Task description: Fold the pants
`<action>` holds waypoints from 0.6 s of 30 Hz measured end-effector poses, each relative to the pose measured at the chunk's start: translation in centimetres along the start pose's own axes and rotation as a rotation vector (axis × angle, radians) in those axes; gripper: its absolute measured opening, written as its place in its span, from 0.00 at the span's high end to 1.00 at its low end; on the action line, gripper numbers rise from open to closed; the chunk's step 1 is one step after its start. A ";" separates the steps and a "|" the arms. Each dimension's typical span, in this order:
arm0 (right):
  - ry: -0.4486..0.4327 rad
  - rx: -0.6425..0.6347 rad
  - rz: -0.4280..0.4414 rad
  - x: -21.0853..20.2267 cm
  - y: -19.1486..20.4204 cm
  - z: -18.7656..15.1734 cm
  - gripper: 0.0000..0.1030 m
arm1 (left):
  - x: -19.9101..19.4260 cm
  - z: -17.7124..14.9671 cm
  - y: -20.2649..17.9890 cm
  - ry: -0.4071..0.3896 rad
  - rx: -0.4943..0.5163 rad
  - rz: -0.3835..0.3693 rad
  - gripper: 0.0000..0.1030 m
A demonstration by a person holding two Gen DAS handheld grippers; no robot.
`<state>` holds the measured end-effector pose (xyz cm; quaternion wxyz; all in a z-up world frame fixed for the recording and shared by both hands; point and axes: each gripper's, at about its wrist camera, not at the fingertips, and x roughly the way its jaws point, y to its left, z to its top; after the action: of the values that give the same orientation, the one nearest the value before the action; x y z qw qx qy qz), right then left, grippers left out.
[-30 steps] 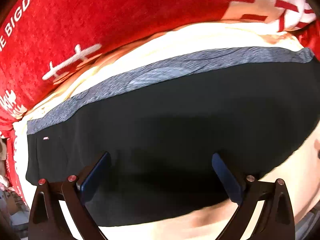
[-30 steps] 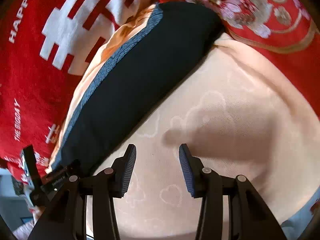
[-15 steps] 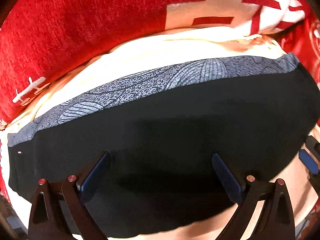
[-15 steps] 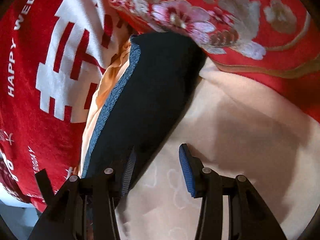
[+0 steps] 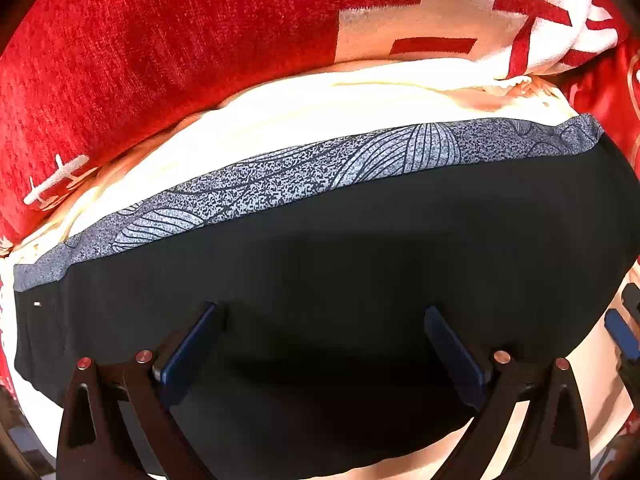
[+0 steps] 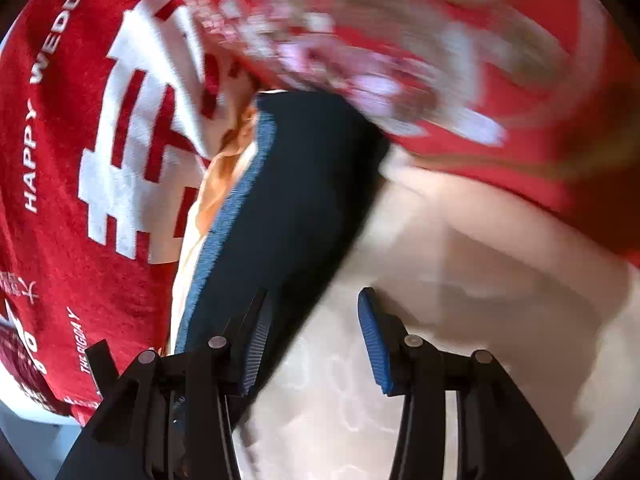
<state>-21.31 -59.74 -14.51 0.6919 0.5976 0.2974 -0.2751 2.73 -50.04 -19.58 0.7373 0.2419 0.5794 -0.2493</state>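
Note:
The black pants (image 5: pixel 360 248) lie flat on a cream sheet, with a grey patterned waistband (image 5: pixel 320 176) along their far edge. My left gripper (image 5: pixel 320 344) is open wide just above the black cloth, holding nothing. In the right wrist view the pants (image 6: pixel 296 208) run as a dark strip from the lower left up to the middle. My right gripper (image 6: pixel 312 336) is open at the pants' right edge: its left finger is over the black cloth, its right finger over the sheet (image 6: pixel 460 300). The right gripper's blue pad (image 5: pixel 620 336) shows at the right edge of the left wrist view.
A red blanket with white lettering (image 5: pixel 160 60) lies bunched beyond the waistband; it also shows in the right wrist view (image 6: pixel 80 160). A red flowered quilt (image 6: pixel 440 60), blurred by motion, lies beyond the pants' end. The cream sheet (image 5: pixel 300 120) shows between pants and blanket.
My left gripper has moved closer over the pants. My right gripper has swung left from the bare sheet onto the pants' edge, and it now shows in the left wrist view.

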 end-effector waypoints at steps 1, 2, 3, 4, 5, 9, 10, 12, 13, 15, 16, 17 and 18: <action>-0.006 0.005 0.015 0.0 -0.3 0.0 0.53 | 0.1 0.0 -0.2 -0.004 0.001 0.002 0.01; -0.015 0.007 0.024 0.2 -0.3 0.1 0.53 | 0.0 -0.5 -0.1 -0.009 0.001 0.003 0.01; -0.028 0.004 0.033 0.4 -0.3 0.3 0.53 | 0.2 -0.6 0.1 -0.011 0.002 0.004 0.01; -0.040 0.001 0.041 0.7 -0.2 0.4 0.53 | 0.1 -0.7 0.0 -0.016 0.003 0.007 0.01; -0.053 0.002 0.053 1.1 -0.1 0.6 0.53 | 0.2 -0.9 0.0 -0.019 0.004 0.009 0.01; -0.126 -0.010 0.064 2.6 1.1 1.4 0.53 | 0.1 -1.0 0.4 -0.020 0.005 0.007 0.01; -0.129 -0.013 0.056 2.8 1.4 1.6 0.51 | -0.4 -1.4 0.3 -0.018 0.007 0.007 0.01; -0.132 -0.009 0.045 3.0 1.9 1.9 0.51 | -0.5 -1.2 0.3 -0.015 0.014 0.006 0.01; -0.125 0.001 0.040 3.1 2.0 2.1 0.51 | -0.5 -1.3 0.2 -0.015 0.020 0.005 0.01; -0.102 0.025 0.025 3.1 1.9 2.4 0.60 | -0.6 -0.9 0.0 -0.009 0.030 0.006 0.01; -0.077 0.028 -0.009 3.2 2.0 2.6 0.82 | -0.9 -0.7 -0.1 -0.004 0.042 -0.001 0.11; -0.058 0.027 -0.022 3.1 2.1 2.9 0.84 | -1.3 -0.6 -0.4 0.002 0.057 -0.034 0.29; -0.051 0.025 -0.006 2.8 2.2 3.1 0.85 | -1.7 -0.3 -0.8 0.007 0.070 -0.053 0.37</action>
<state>-17.50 -62.54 -14.80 0.6910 0.5980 0.2782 -0.2959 1.62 -50.30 -18.06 0.7195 0.2528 0.5790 -0.2883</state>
